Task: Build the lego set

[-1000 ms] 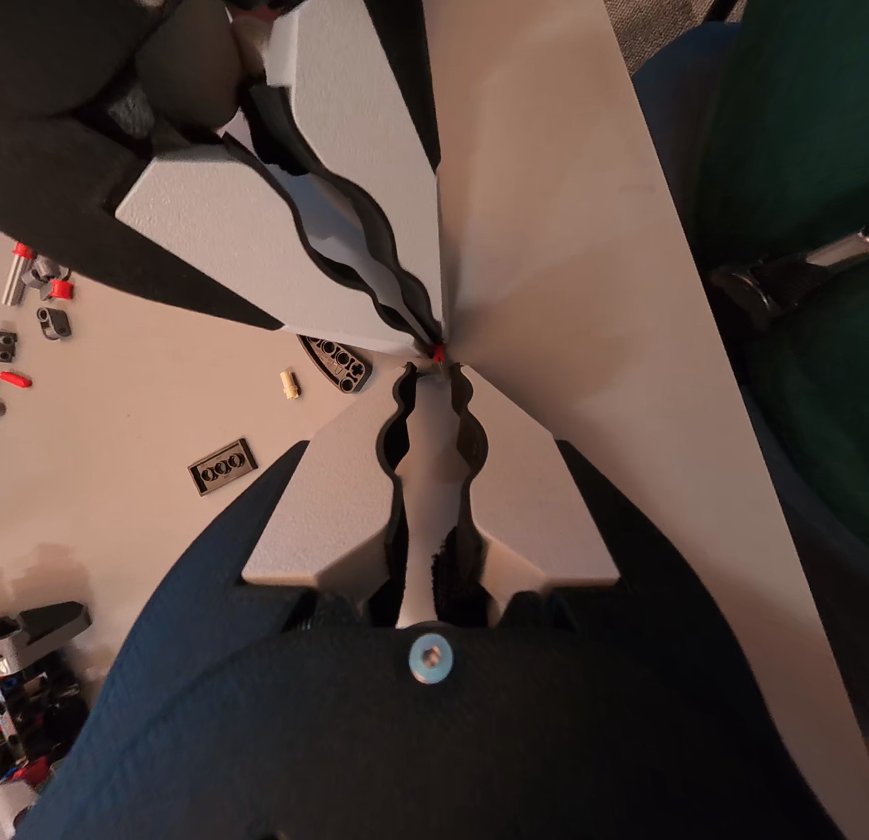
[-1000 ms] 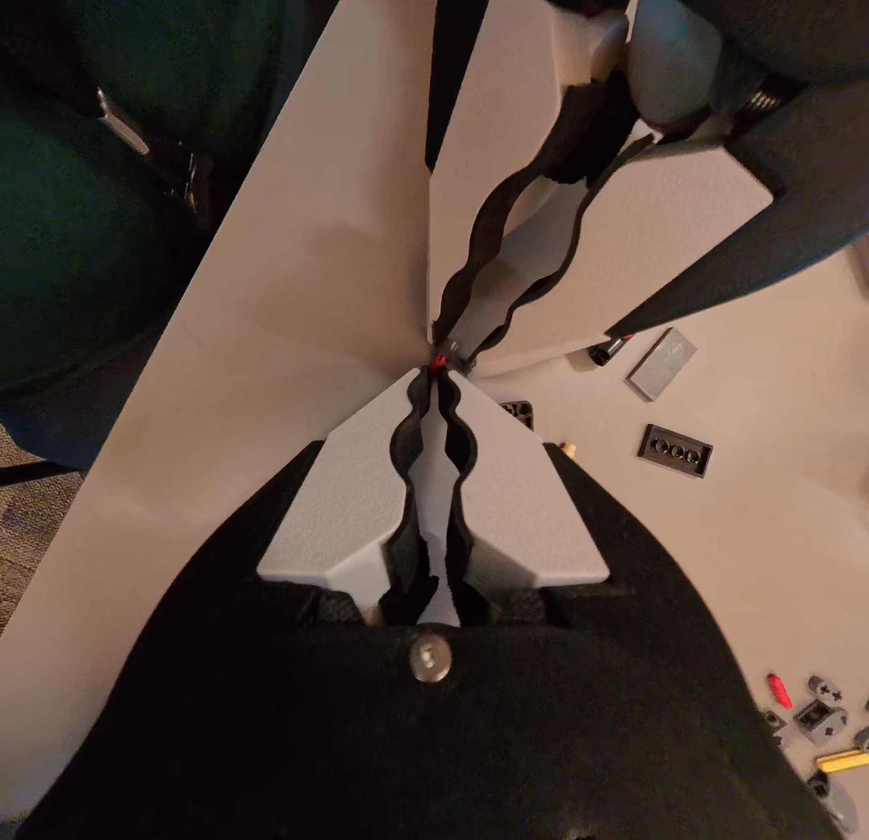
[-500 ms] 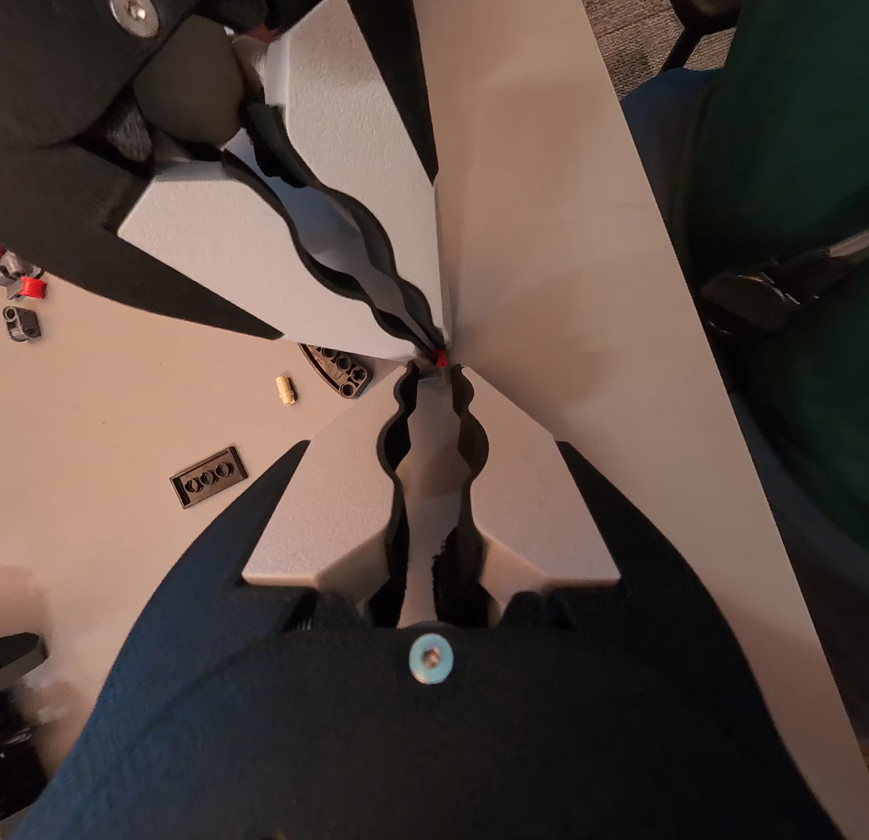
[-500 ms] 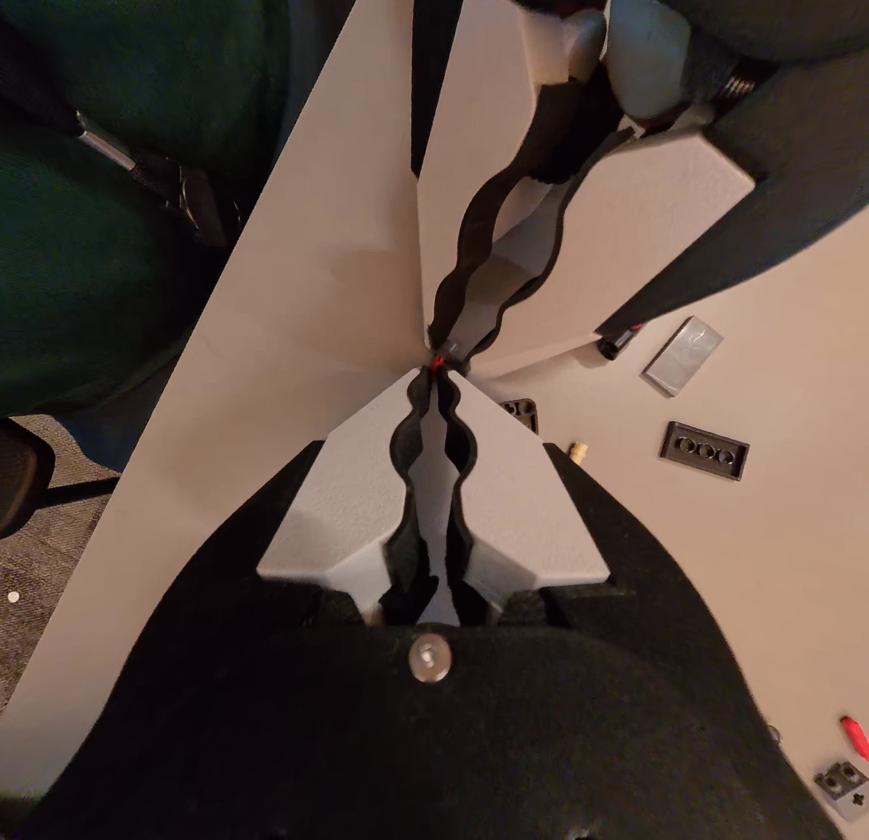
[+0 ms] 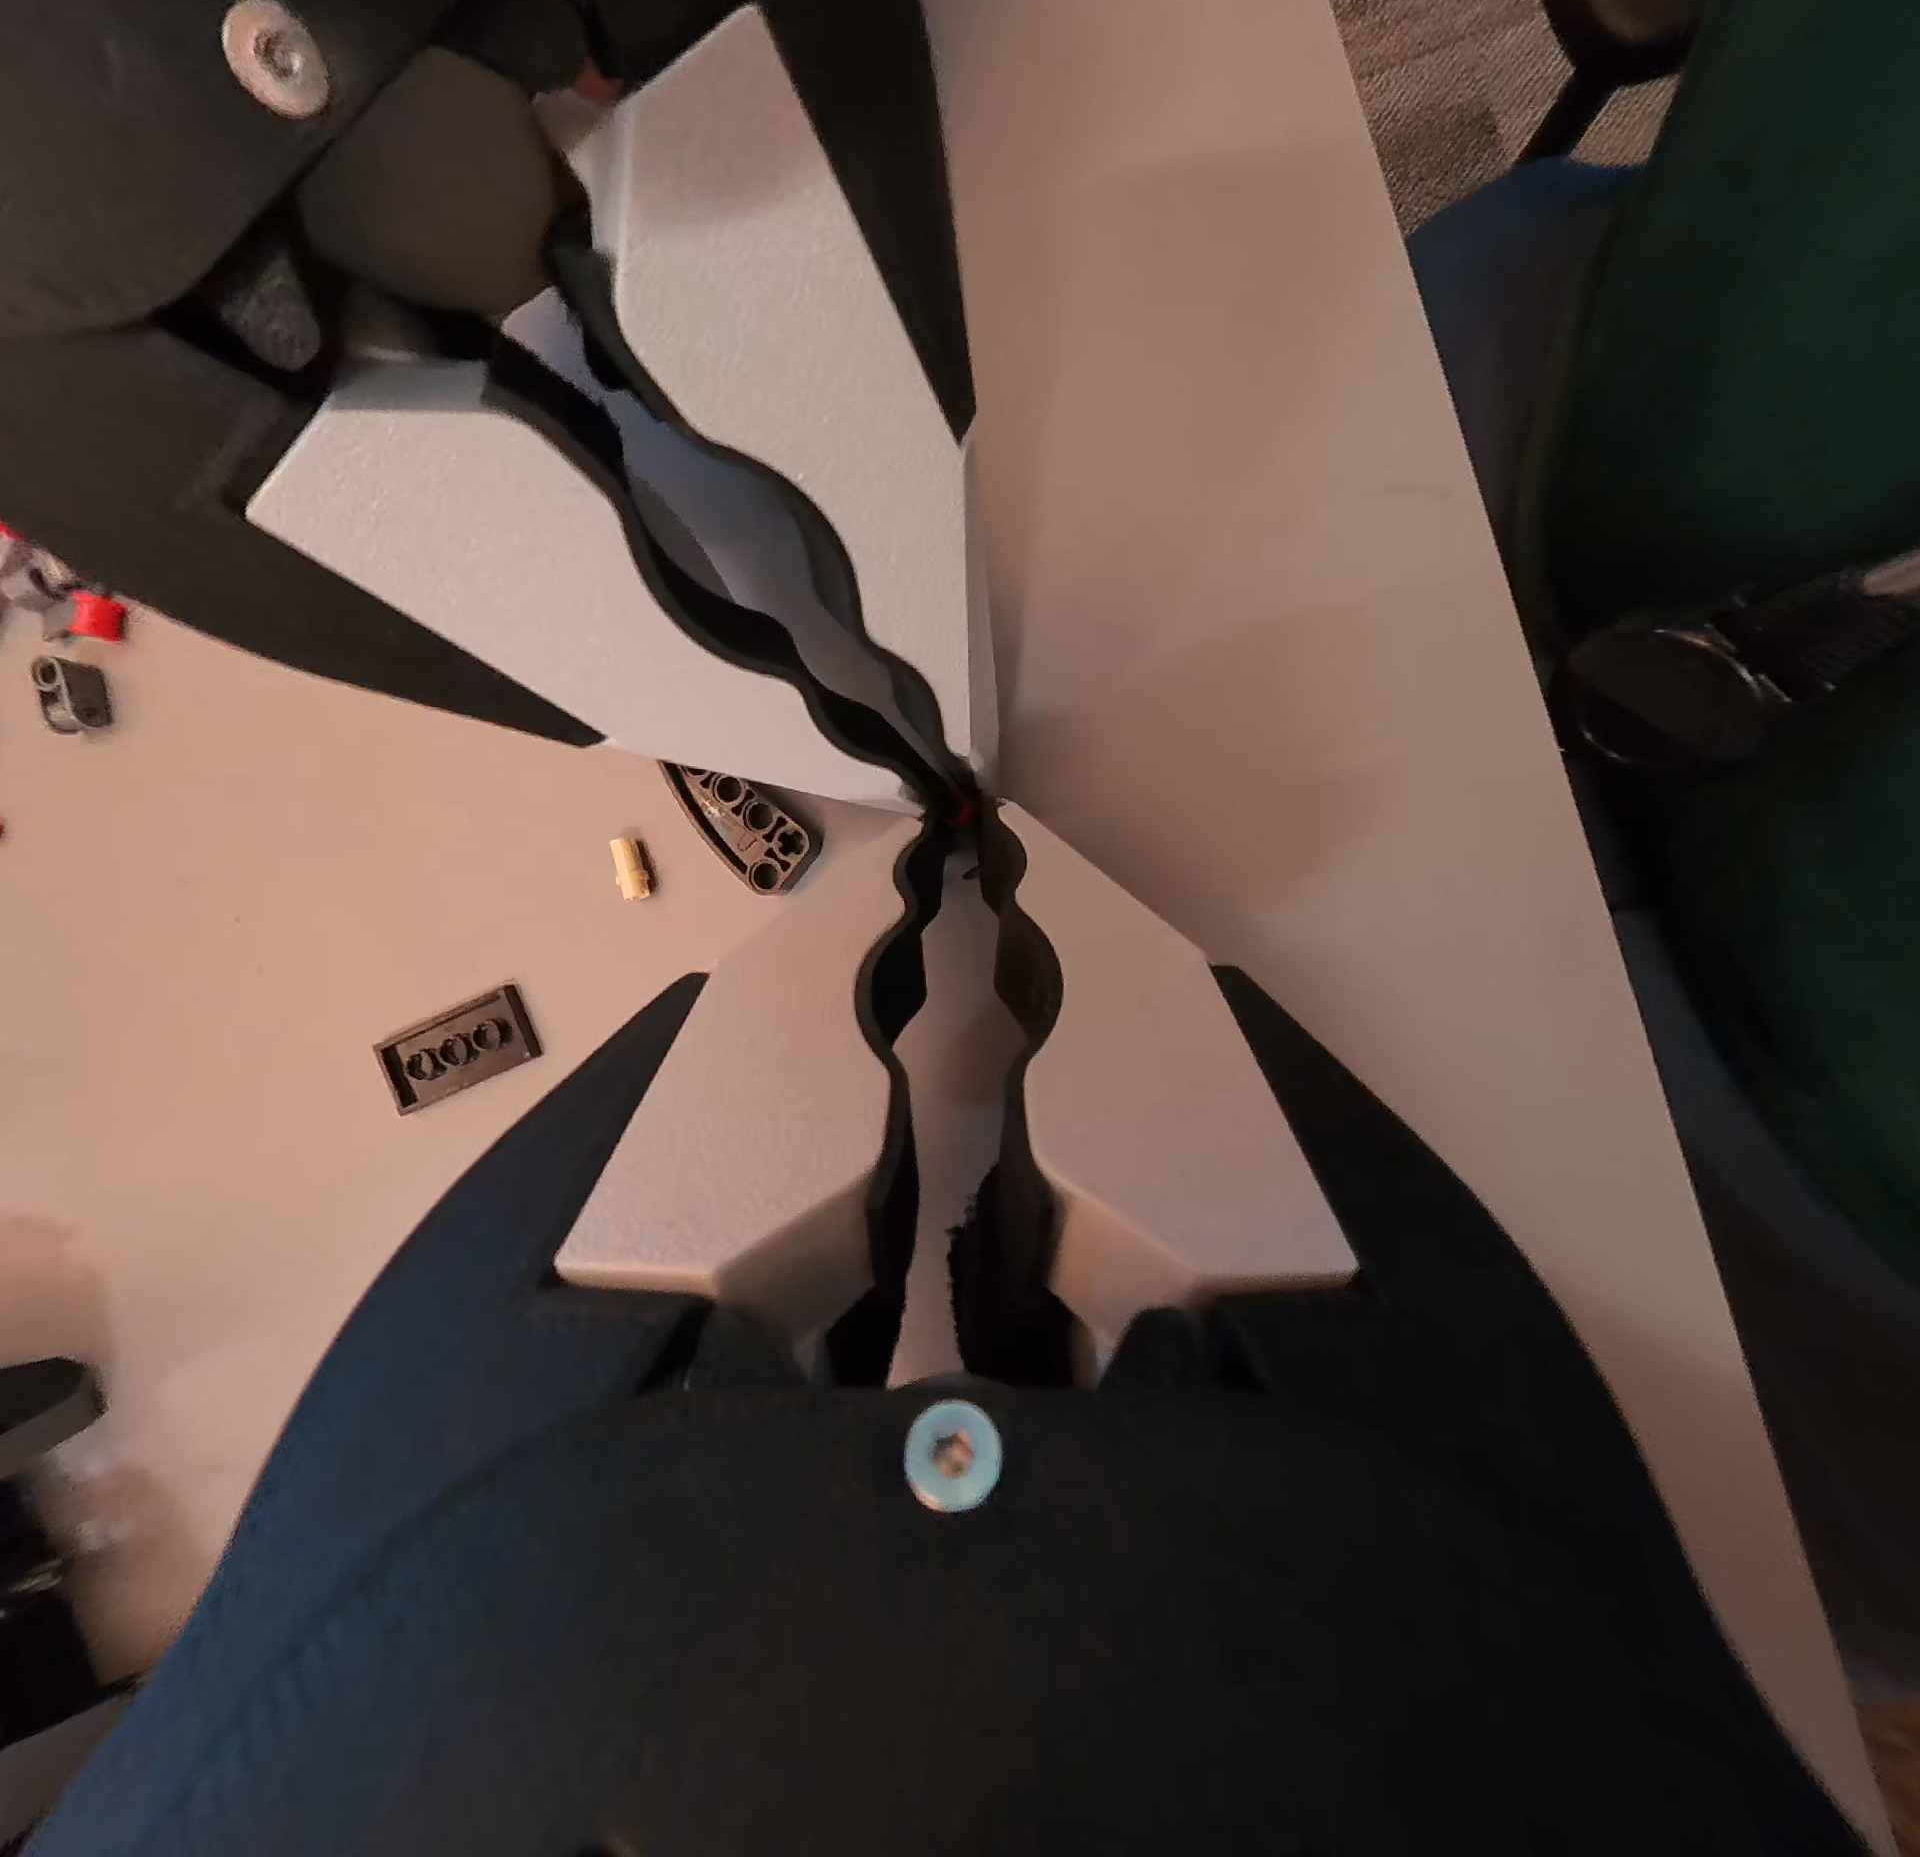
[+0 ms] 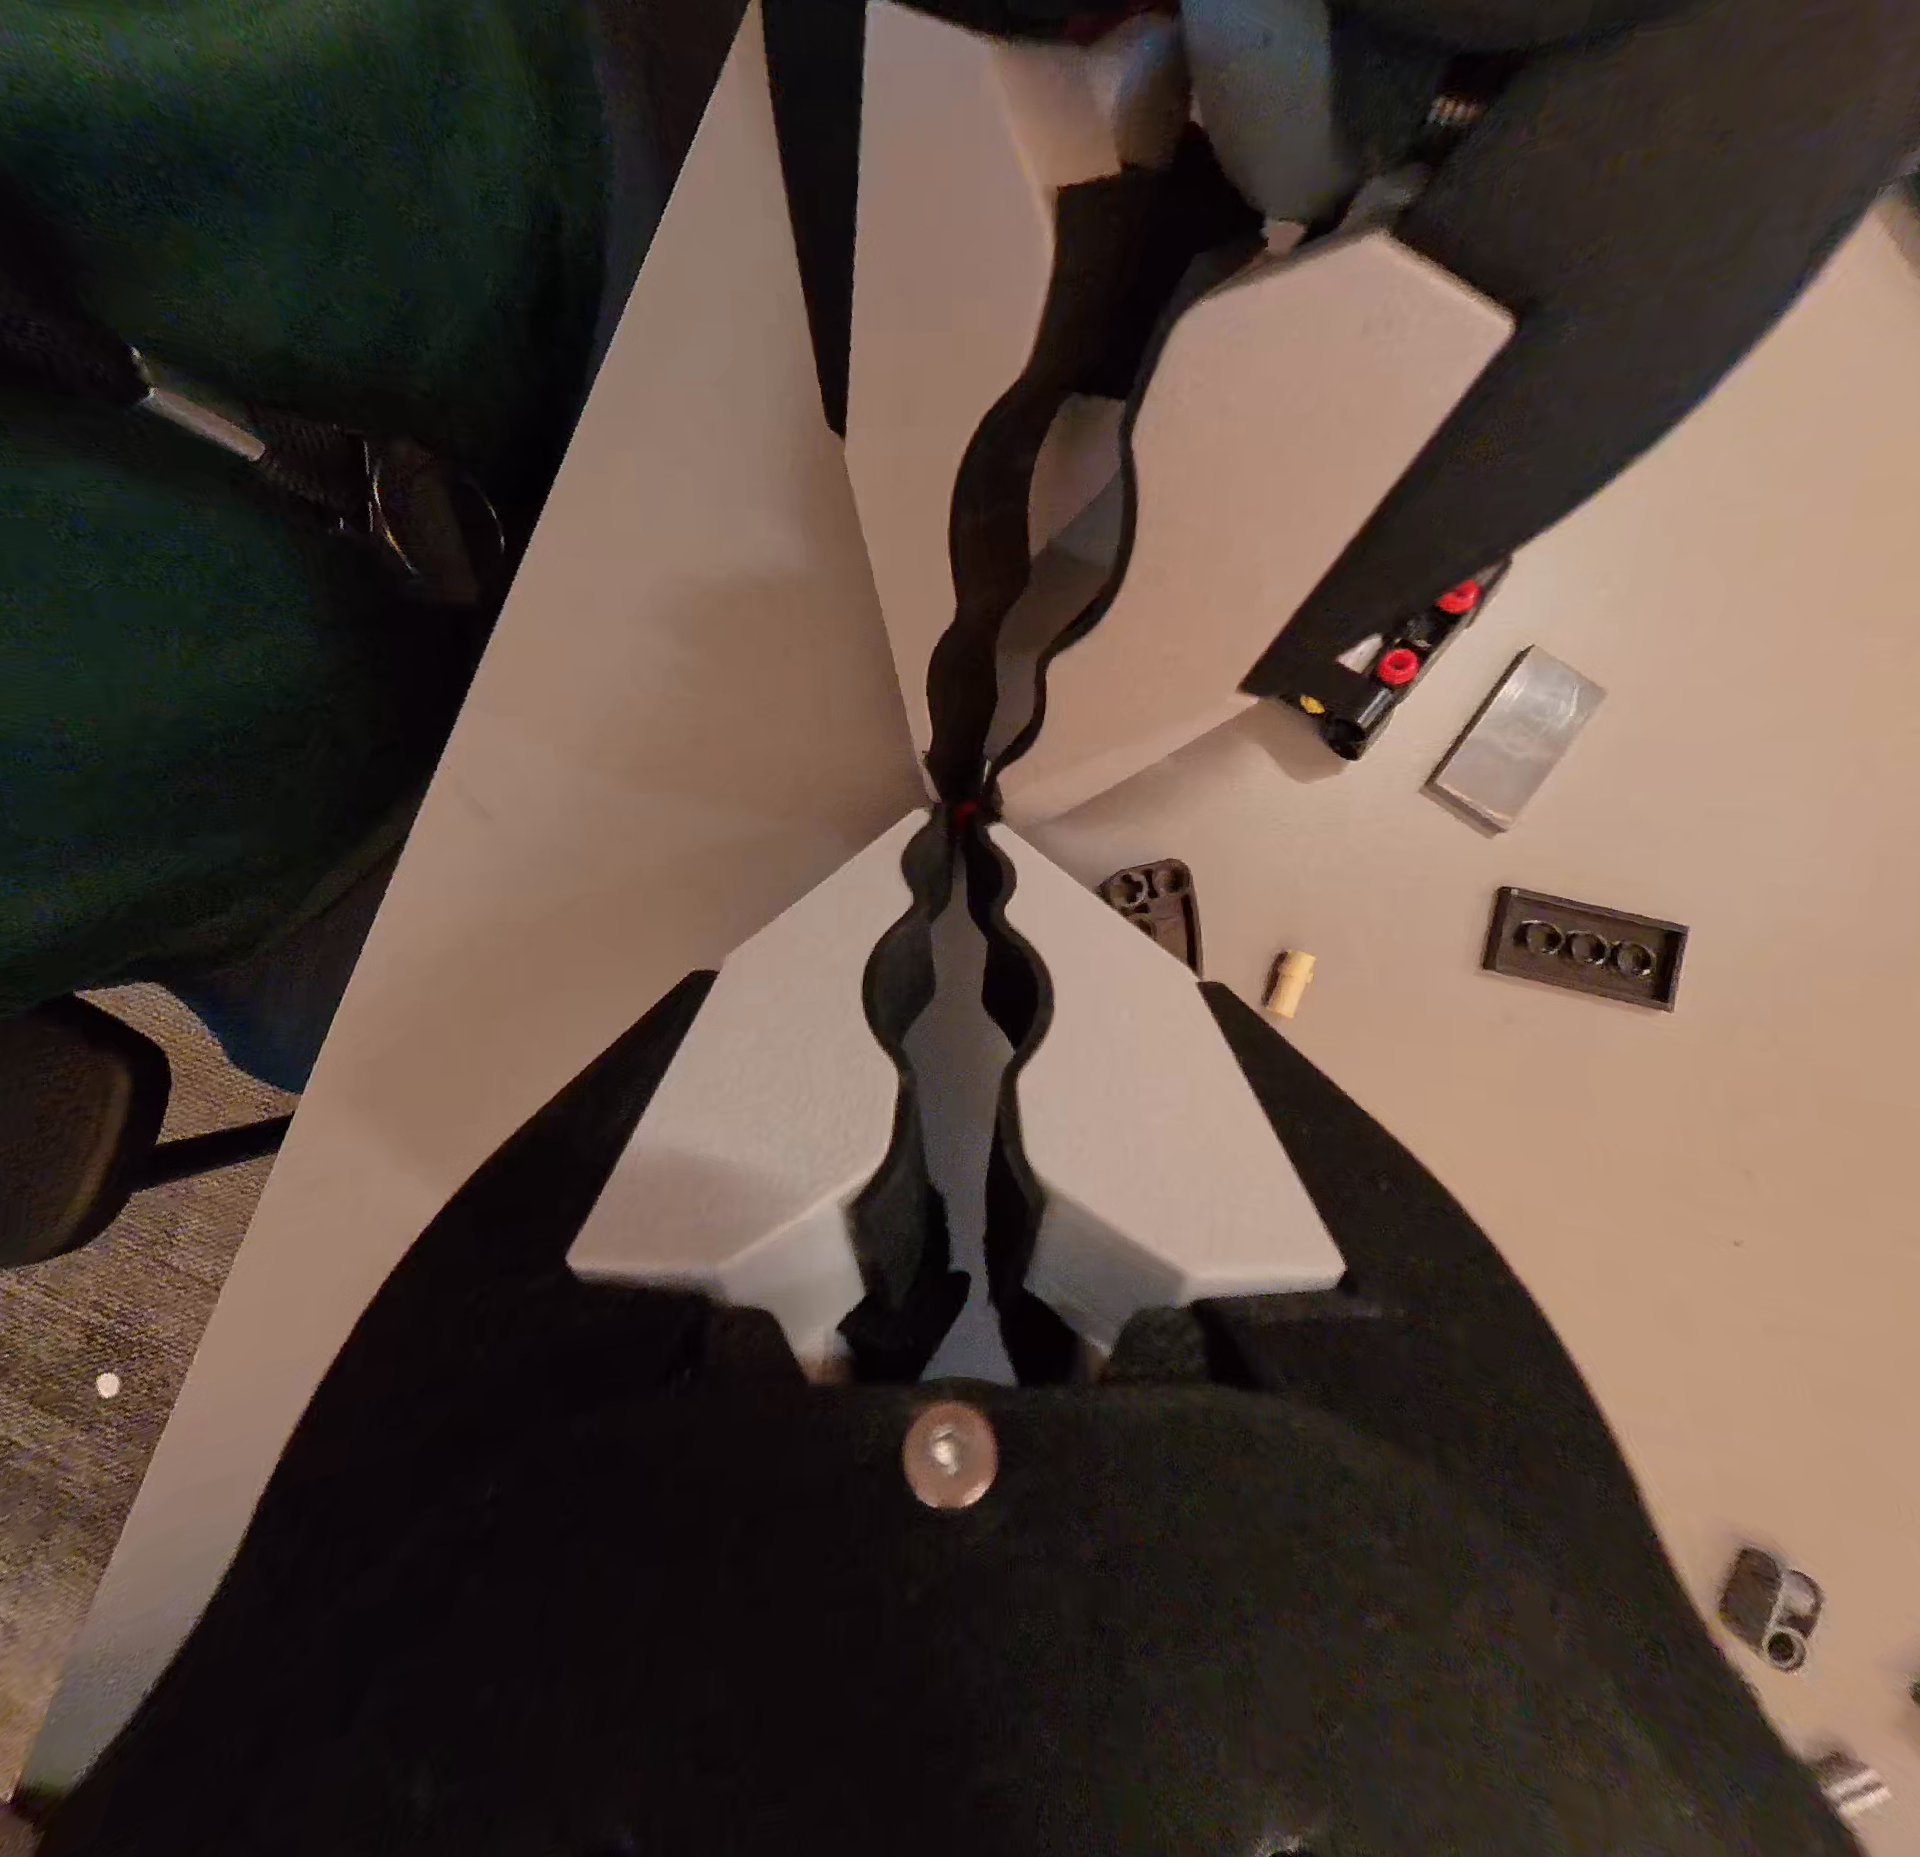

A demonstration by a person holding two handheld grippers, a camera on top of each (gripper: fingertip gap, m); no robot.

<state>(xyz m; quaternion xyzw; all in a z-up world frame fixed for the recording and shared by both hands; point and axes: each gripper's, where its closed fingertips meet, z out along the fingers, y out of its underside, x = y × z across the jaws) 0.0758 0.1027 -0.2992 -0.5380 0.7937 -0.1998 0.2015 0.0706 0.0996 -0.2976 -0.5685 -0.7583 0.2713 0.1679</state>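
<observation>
My left gripper (image 5: 961, 839) and my right gripper (image 6: 961, 833) meet tip to tip above the white table (image 5: 1247, 560), close to its edge. Both are shut. A tiny lego piece with a red part (image 5: 964, 808) is pinched between the two pairs of tips; it also shows in the right wrist view (image 6: 966, 810). Most of it is hidden by the pads, so I cannot tell its shape. In the left wrist view the right gripper (image 5: 948, 781) comes in from the upper left. In the right wrist view the left gripper (image 6: 971, 768) comes in from the upper right.
On the table lie a black plate with three holes (image 6: 1584, 960), a tan pin (image 6: 1288, 979), a dark curved beam (image 5: 748, 831), a grey tile (image 6: 1517, 737), a black beam with red pins (image 6: 1382, 664) and a grey connector (image 5: 73, 690). A person in green (image 5: 1766, 405) sits past the table edge. Left and right tips are no more than a few centimetres apart.
Both grippers stay shut tip to tip on the small piece. They have shifted slightly together over the table; the black beam with red pins has come out from behind the left gripper.
</observation>
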